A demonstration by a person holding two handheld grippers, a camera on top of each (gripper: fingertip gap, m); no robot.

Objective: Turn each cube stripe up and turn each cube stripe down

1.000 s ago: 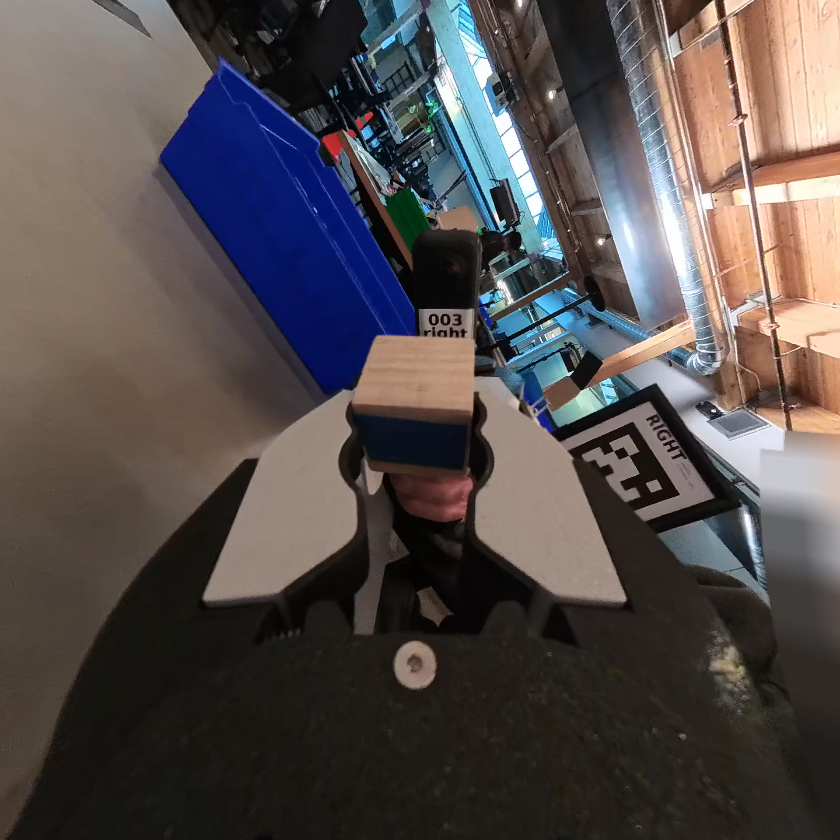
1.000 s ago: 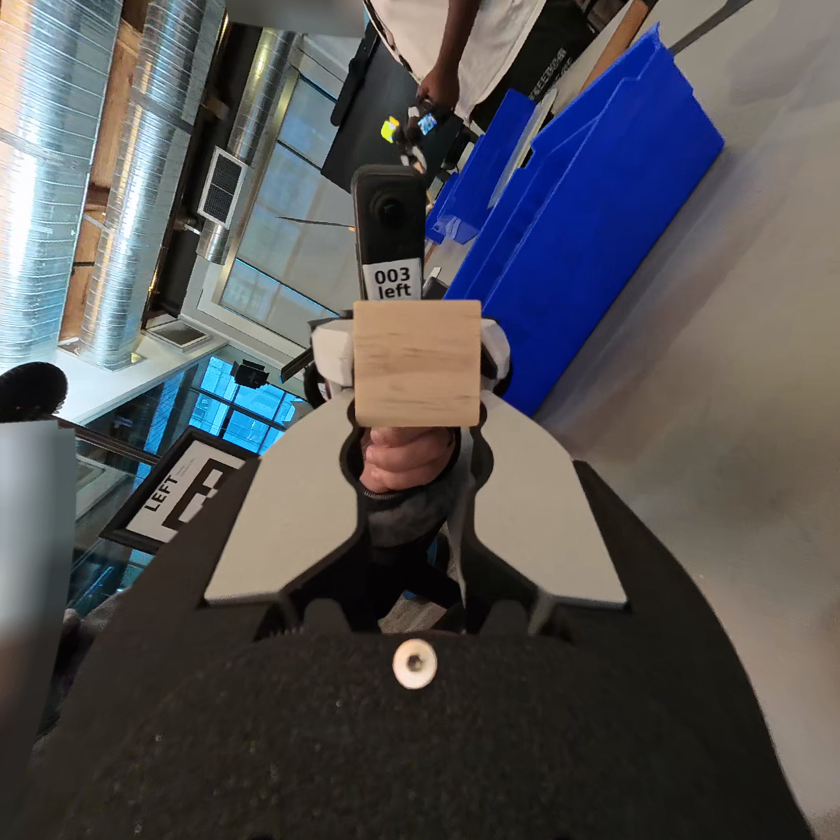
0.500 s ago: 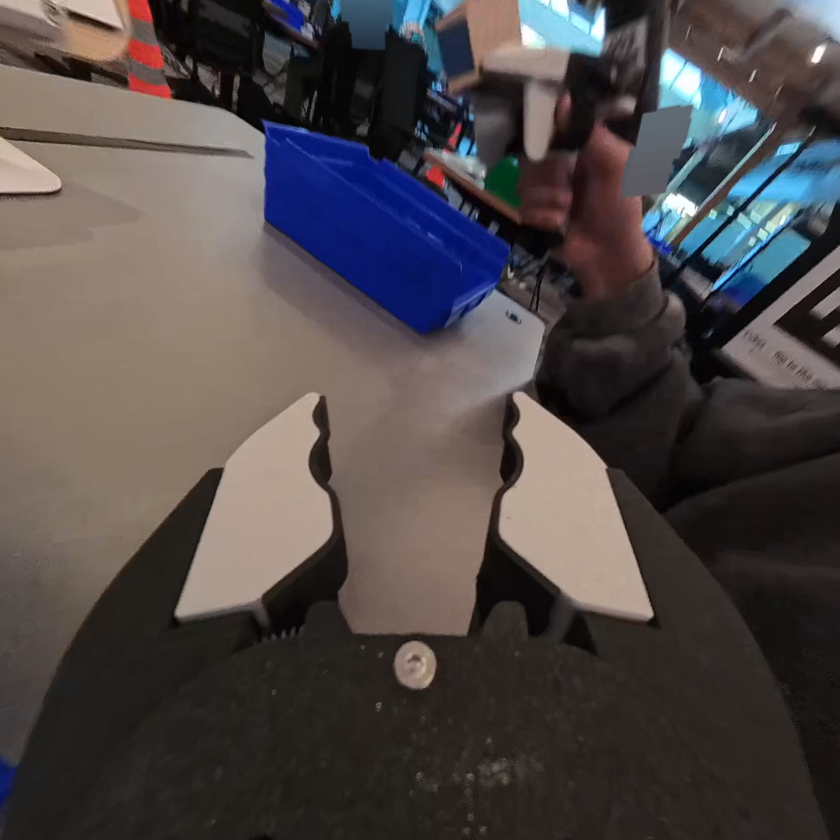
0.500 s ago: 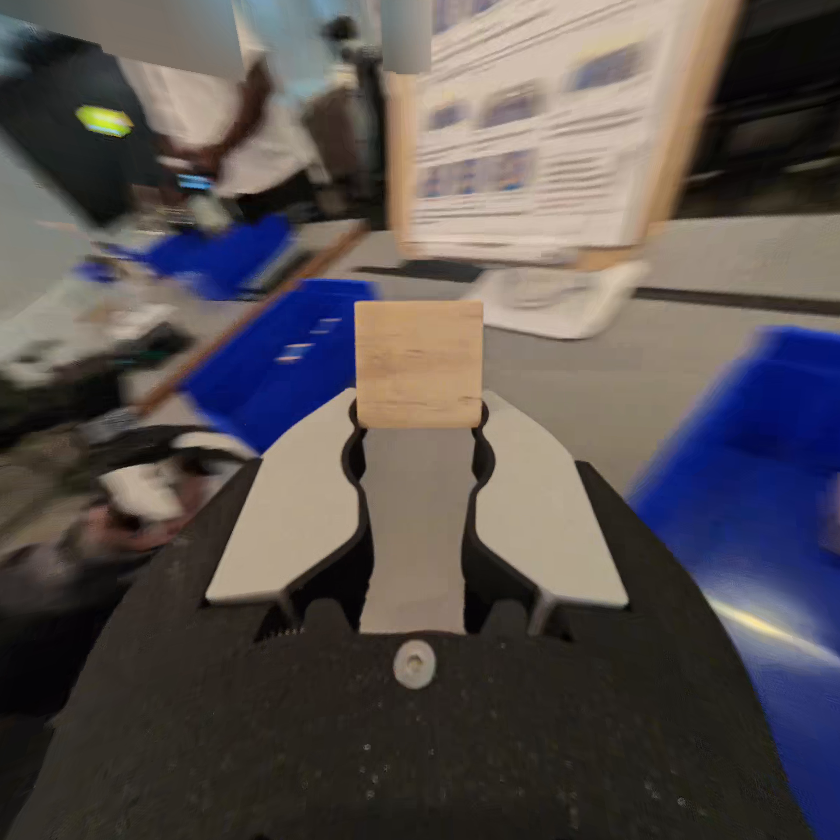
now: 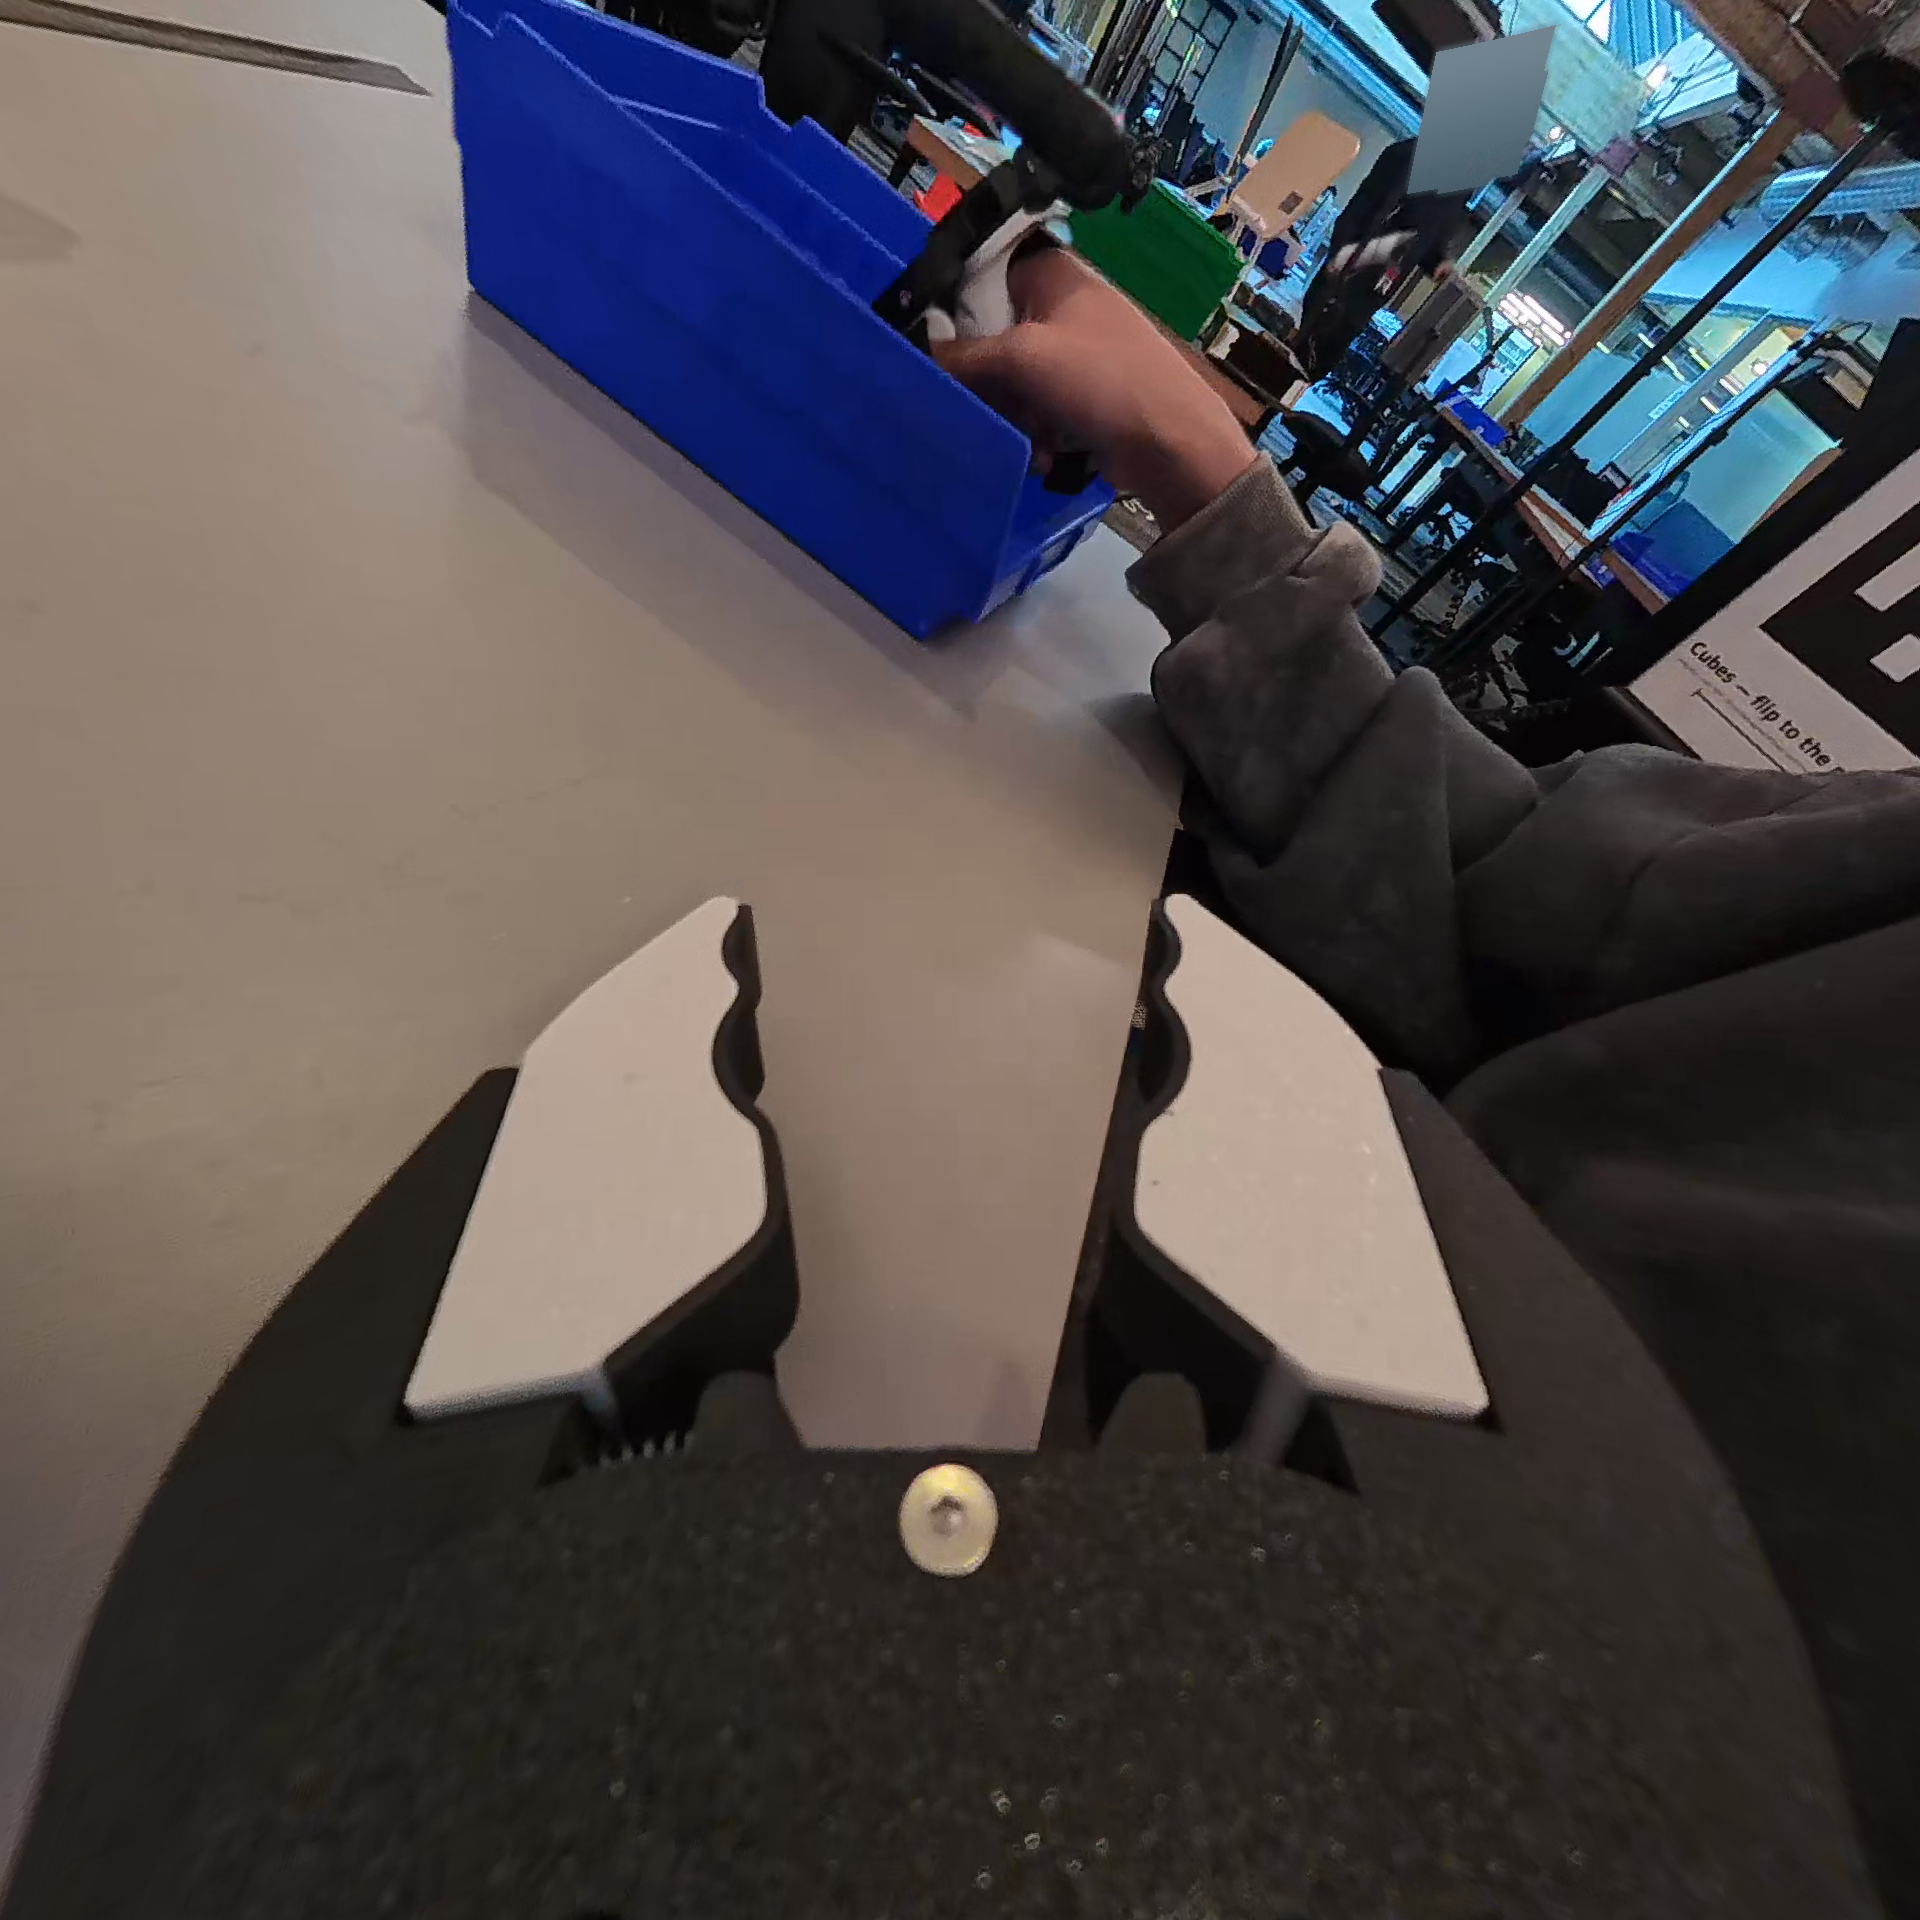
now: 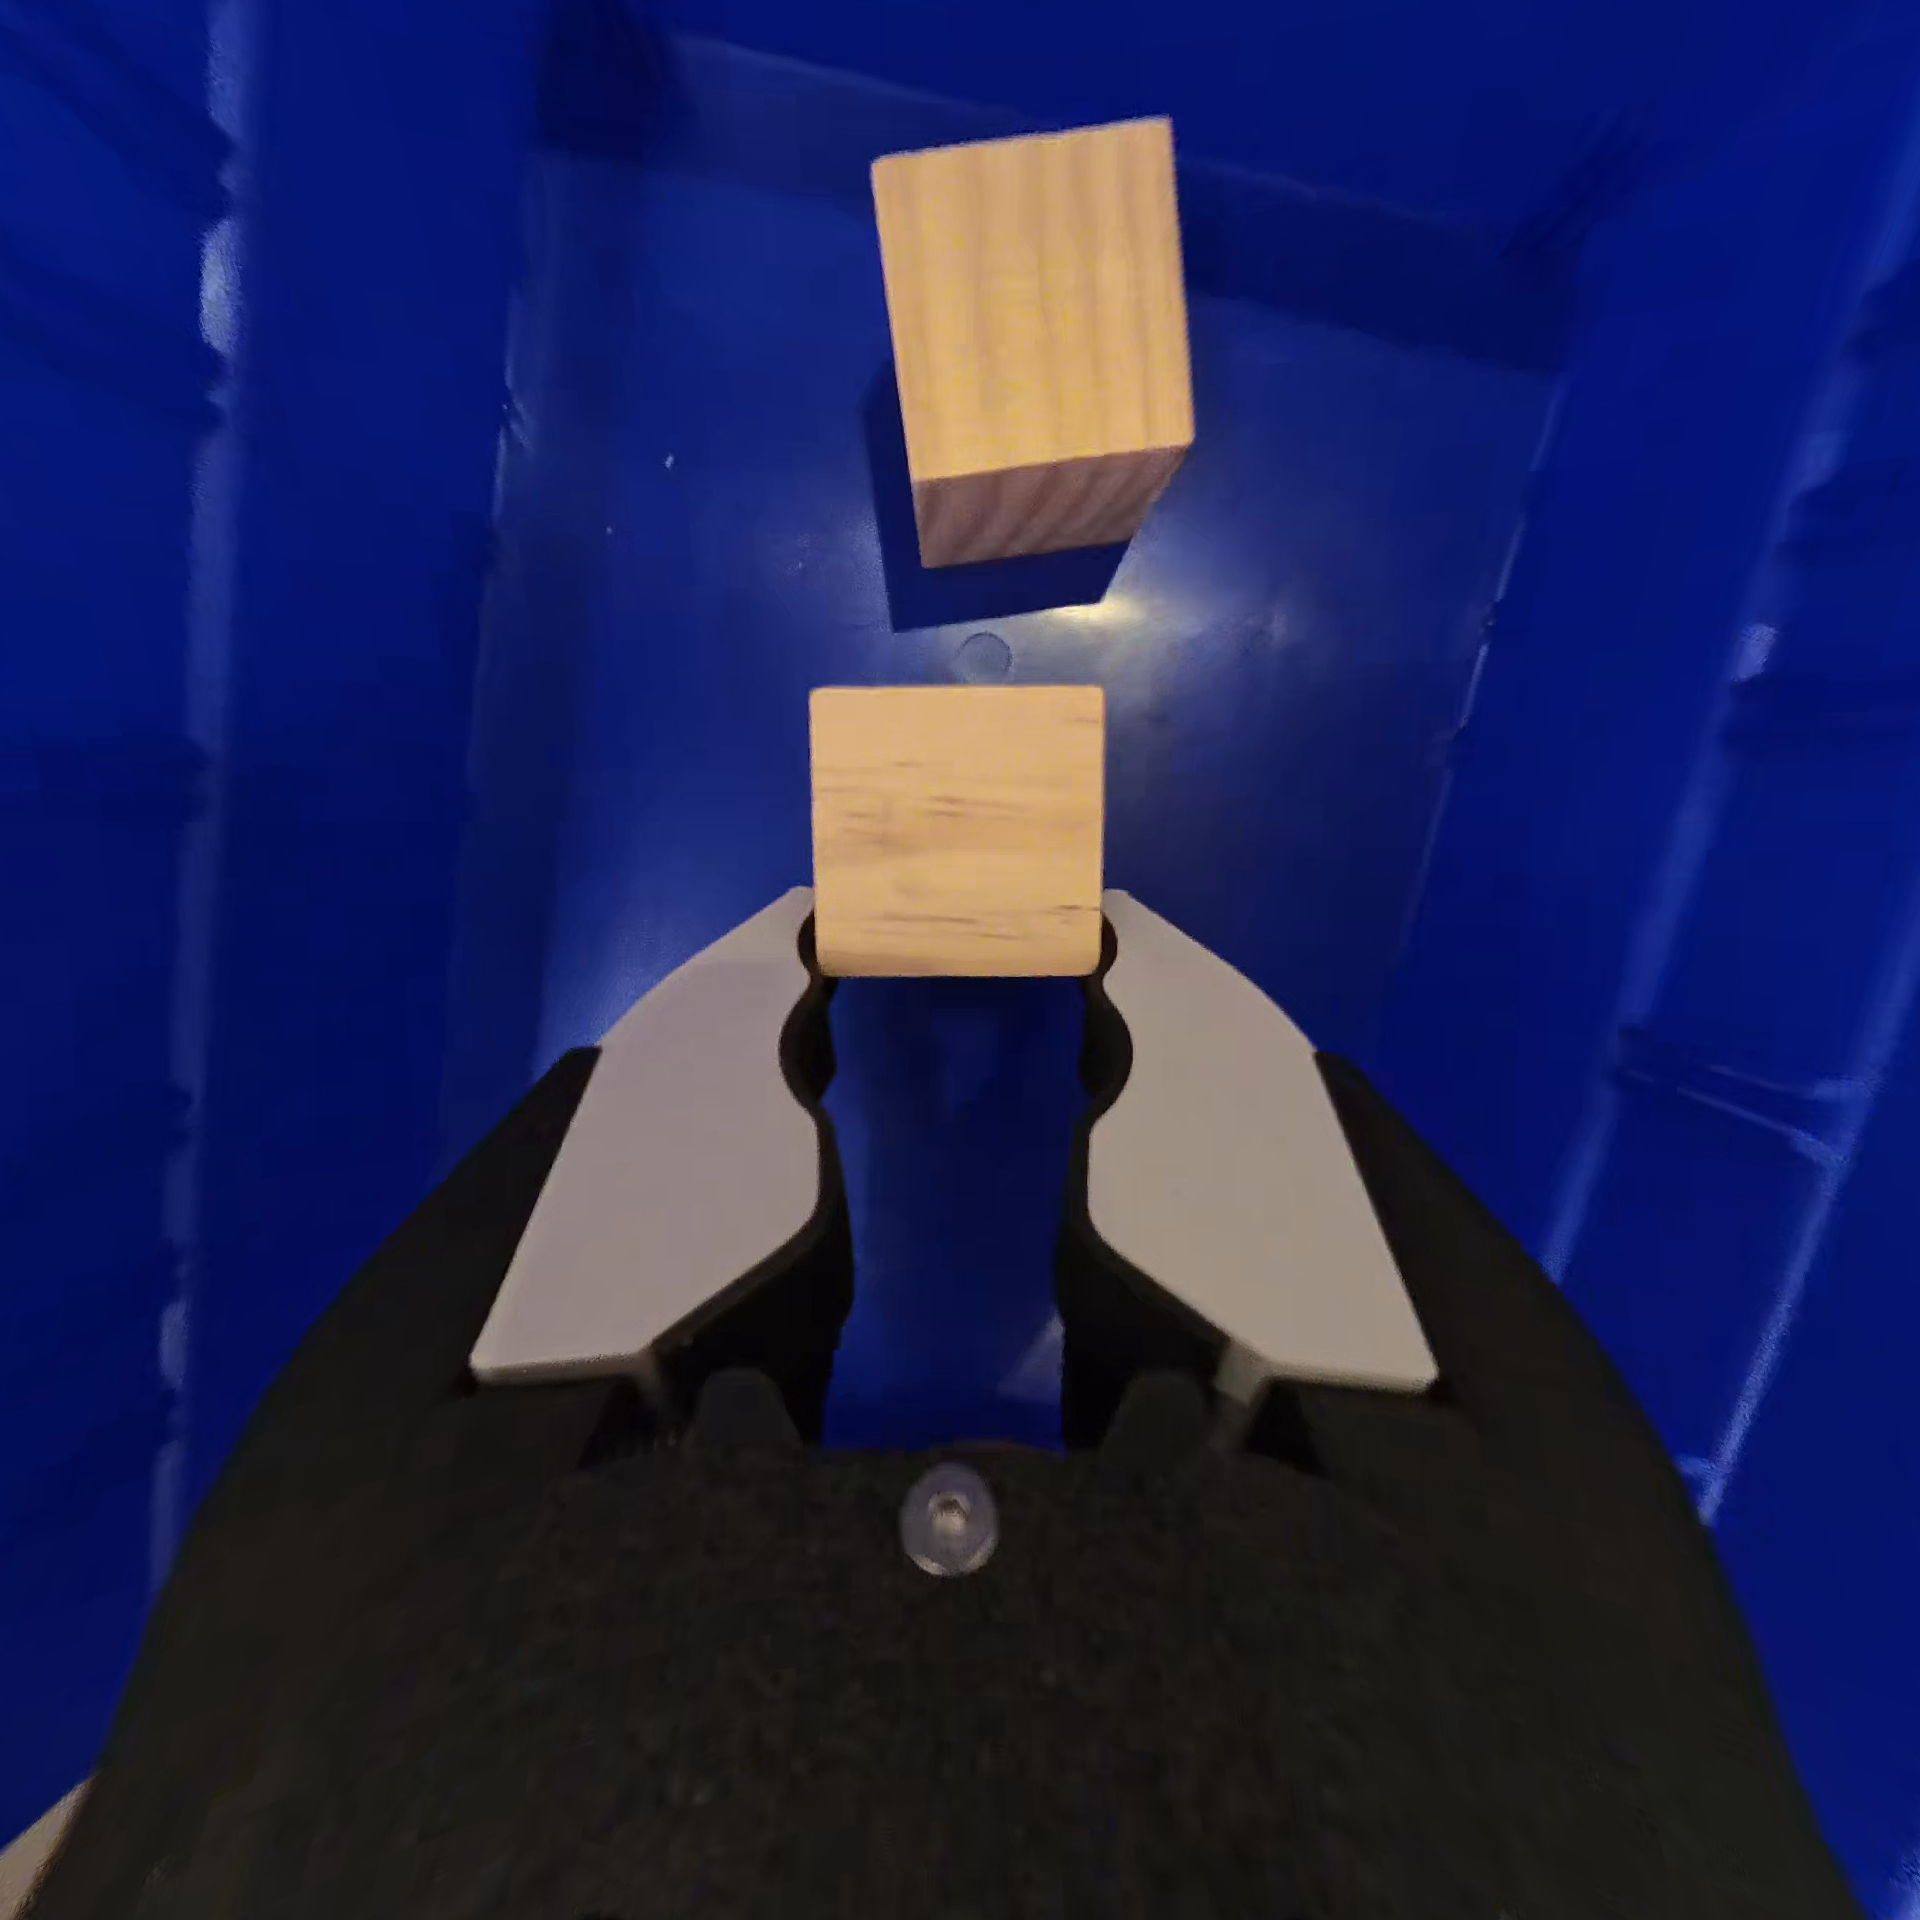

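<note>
My right gripper [image 6: 956, 940] is shut on a plain wooden cube [image 6: 954, 826] and holds it inside a blue bin [image 6: 364, 623], pointing down at the bin floor. No stripe shows on the held cube's visible face. A second wooden cube [image 6: 1029, 332] rests on the bin floor just beyond it, with no stripe showing. My left gripper [image 5: 948, 914] is open and empty, low over the grey table [image 5: 312, 675]. In the left wrist view the blue bin [image 5: 727, 312] stands ahead, and a hand [image 5: 1081, 384] reaches into it with the right gripper.
A grey-sleeved arm [image 5: 1351, 748] crosses the table's right edge in the left wrist view. A black-and-white marker board [image 5: 1808, 644] stands at the right. Desks, chairs and a green bin [image 5: 1153, 244] fill the room behind.
One second ago both grippers held the cube together in the air. My left gripper let go, opened and dropped over the table. My right gripper carried the cube down into the blue bin.
</note>
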